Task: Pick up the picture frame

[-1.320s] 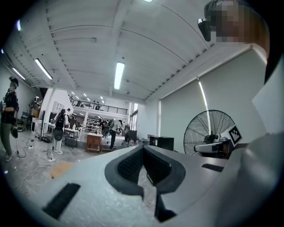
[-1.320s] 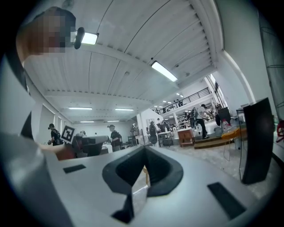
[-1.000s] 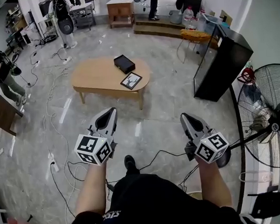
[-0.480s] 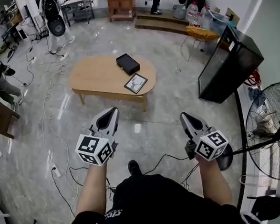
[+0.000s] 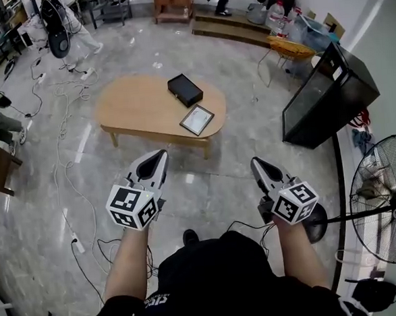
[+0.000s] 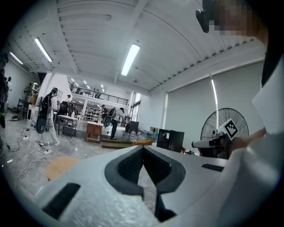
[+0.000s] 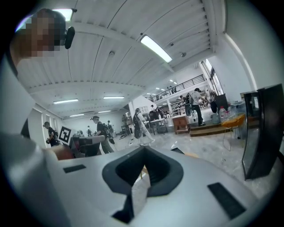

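A dark-framed picture frame (image 5: pixel 197 119) lies flat near the right front edge of the low oval wooden table (image 5: pixel 133 108). A black box (image 5: pixel 184 89) sits just behind it. My left gripper (image 5: pixel 159 154) is held over the floor in front of the table, jaws shut and empty. My right gripper (image 5: pixel 255 163) is further right, also shut with nothing in it. Both are well short of the frame. In the left gripper view the jaws (image 6: pixel 143 153) meet. In the right gripper view the jaws (image 7: pixel 143 165) meet too.
A black cabinet (image 5: pixel 327 94) stands right of the table. A standing fan (image 5: pixel 390 198) is at the far right. Cables (image 5: pixel 65 139) trail over the floor on the left. Steps, a yellow chair (image 5: pixel 289 48) and people stand beyond the table.
The table and frame have drawn closer and lower in the head view as the person walked forward. Both grippers kept their pose and stayed shut.
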`<state>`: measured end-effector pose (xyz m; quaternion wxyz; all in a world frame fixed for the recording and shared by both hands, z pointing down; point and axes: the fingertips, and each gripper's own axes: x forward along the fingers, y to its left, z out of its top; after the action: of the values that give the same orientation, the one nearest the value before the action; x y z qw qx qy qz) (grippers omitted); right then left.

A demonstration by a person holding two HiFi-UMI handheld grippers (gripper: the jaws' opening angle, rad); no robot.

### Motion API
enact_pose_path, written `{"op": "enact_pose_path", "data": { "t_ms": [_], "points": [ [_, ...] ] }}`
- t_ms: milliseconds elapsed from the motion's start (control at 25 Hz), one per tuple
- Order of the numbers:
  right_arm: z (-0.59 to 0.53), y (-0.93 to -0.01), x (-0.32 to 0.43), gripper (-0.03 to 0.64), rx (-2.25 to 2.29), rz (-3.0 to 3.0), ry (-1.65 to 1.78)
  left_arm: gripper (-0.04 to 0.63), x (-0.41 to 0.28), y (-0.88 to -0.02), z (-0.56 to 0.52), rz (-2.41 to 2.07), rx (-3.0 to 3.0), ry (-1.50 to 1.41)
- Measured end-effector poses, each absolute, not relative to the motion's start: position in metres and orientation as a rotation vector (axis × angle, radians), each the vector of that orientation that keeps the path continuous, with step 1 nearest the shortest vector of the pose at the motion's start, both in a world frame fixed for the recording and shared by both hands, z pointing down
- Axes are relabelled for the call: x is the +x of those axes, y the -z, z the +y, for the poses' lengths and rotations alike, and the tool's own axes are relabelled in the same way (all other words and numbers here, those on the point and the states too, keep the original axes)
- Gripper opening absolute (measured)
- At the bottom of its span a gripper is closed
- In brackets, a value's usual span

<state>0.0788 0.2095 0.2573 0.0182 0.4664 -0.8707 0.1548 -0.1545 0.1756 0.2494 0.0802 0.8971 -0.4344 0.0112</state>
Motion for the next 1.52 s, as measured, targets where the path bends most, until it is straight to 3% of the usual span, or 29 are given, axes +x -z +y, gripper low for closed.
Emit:
{"op": "enact_pose_path", "data": {
  "t_ms": [520, 1200, 1520],
  "points": [
    [0.118, -0.289, 0.086, 0.005, 1.432, -2.7, -0.601, 0.009, -0.153, -0.267, 0.094, -1.307, 2.635, -0.074],
    [-0.111, -0.329, 0.147, 0.005, 1.318, -2.705, -0.776, 0.009, -0.063, -0.285, -0.119, -1.267, 2.577, -0.212],
    [-0.156, -0.362, 0.135, 0.005, 1.282, -2.627, -0.866, 0.009, -0.066, -0.308, -0.172, -1.235, 2.53, -0.211]
  ]
}}
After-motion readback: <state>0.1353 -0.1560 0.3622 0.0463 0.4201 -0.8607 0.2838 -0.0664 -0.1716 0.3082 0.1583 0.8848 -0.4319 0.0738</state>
